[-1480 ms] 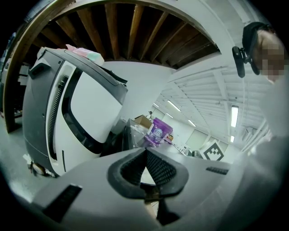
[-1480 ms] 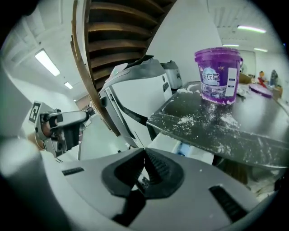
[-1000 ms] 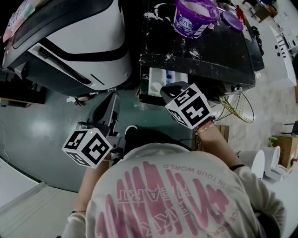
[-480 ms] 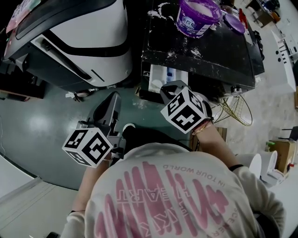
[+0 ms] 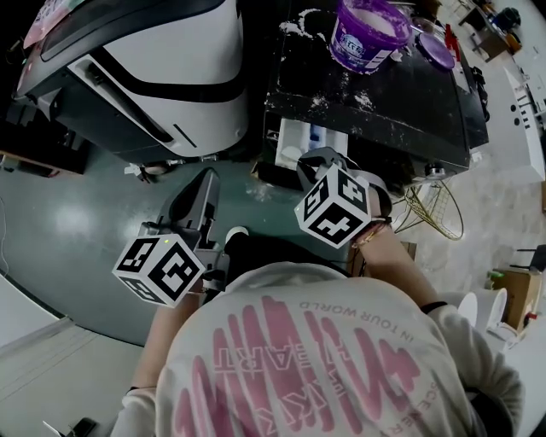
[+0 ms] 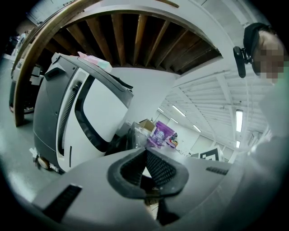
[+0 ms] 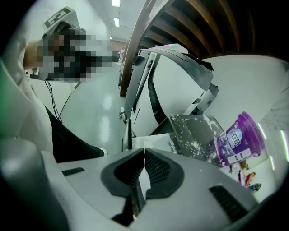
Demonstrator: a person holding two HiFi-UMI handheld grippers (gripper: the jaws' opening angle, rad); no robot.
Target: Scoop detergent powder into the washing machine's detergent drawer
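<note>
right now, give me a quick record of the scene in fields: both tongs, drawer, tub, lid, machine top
left tongs: tips together, nothing seen between them
right tongs: tips together, just in front of the drawer
detergent drawer: pulled open, white, at the front of the dark machine
purple tub: open, standing on the machine top
powder: white, inside the tub
lid: off, lying beside the tub
machine top: dark, with white spill patches
</note>
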